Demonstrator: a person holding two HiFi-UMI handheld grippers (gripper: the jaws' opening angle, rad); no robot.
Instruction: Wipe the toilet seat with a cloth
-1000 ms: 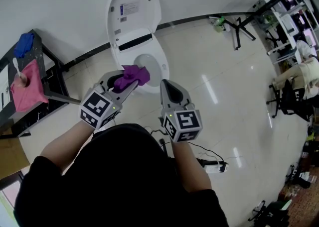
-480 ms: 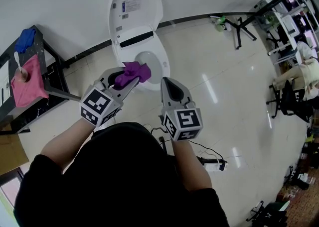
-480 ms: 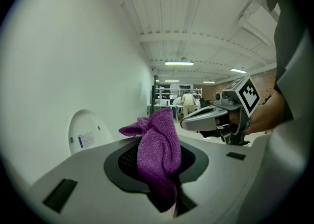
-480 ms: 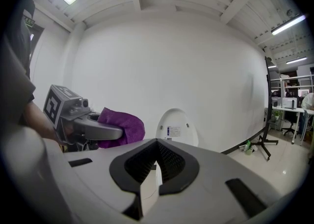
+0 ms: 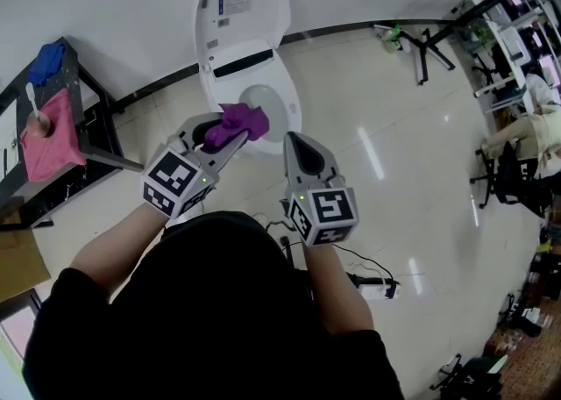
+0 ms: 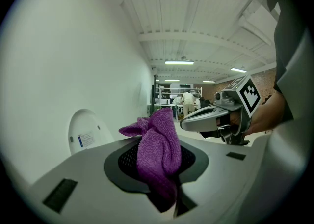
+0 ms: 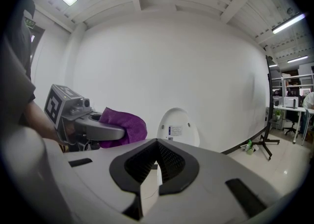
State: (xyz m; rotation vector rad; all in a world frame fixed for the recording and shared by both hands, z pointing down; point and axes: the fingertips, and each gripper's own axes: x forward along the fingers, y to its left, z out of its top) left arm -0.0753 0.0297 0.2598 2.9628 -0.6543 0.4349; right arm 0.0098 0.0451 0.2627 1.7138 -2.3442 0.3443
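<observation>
A white toilet stands against the wall with its lid raised and its seat down around the bowl. My left gripper is shut on a purple cloth, which hangs just above the seat's front left rim. In the left gripper view the cloth bunches up out of the shut jaws. My right gripper is held beside it, in front of the bowl, shut and with nothing in it. In the right gripper view the cloth and the lid show beyond the jaws.
A black side table at the left carries a pink cloth and a blue cloth. A power strip with a cable lies on the floor behind me. A black stand and office chairs are at the right.
Both grippers have edged forward toward the toilet. The cloth has moved from in front of the bowl to just over the seat's front left rim.
</observation>
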